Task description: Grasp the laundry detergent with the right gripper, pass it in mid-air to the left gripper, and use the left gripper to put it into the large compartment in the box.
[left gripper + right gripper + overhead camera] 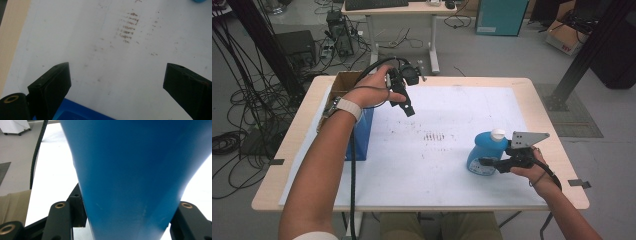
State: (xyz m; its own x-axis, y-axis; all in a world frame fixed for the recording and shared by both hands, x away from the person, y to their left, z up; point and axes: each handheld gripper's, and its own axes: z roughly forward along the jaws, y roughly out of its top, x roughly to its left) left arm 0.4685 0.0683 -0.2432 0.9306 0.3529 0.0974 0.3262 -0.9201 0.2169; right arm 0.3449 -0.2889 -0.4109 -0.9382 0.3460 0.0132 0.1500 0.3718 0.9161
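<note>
Near the worktop's (422,190) right front corner, the right claw (490,162) clamps the upright blue bottle (484,152) low on its body for steadiness, while the left claw (404,100) hangs open, free, over the left rear.

The high view looks forward and down over my forearms onto the white table (447,165). My left gripper view faces down at that same sheet from well above; my right gripper view sits right against the blue bottle (140,175).
</note>
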